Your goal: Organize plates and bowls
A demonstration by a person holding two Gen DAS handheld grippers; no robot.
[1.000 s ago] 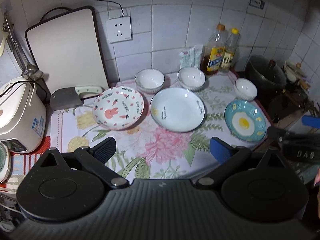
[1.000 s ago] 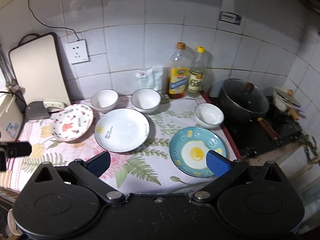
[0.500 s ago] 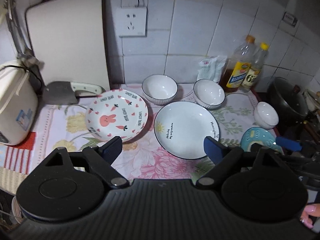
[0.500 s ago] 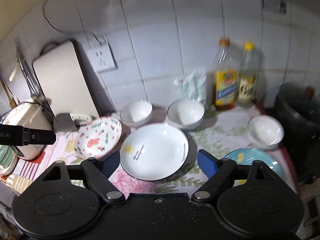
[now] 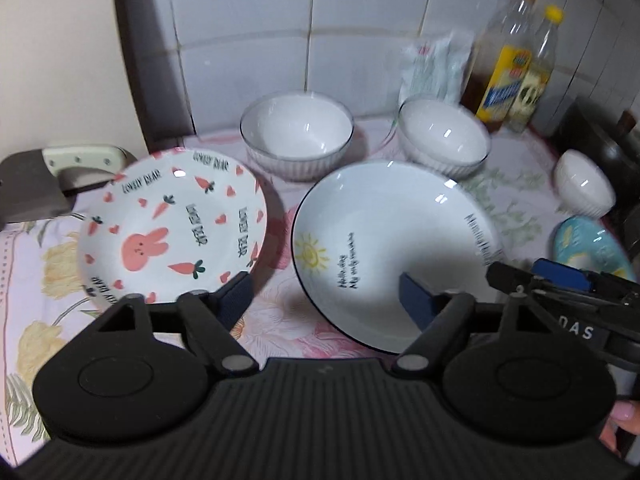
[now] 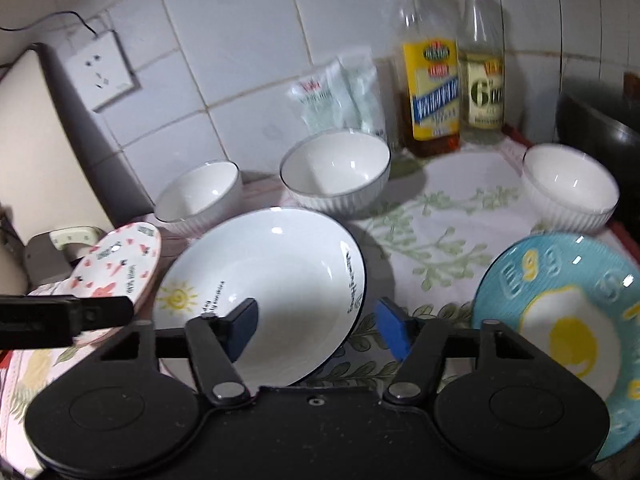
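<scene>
1. Left gripper (image 5: 326, 294) hangs with jaws spread wide and empty, low in the frame; the white sun plate (image 5: 394, 254) lies just ahead, right pad over its near rim.
2. Right gripper (image 6: 316, 330) is likewise spread and empty, straddling that plate's (image 6: 260, 292) right rim.
3. Bunny plate (image 5: 172, 226) sits at centre left, egg plate (image 6: 560, 320) at lower right.
4. Three white bowls (image 6: 335, 170) stand behind, near the tiled wall.
</scene>
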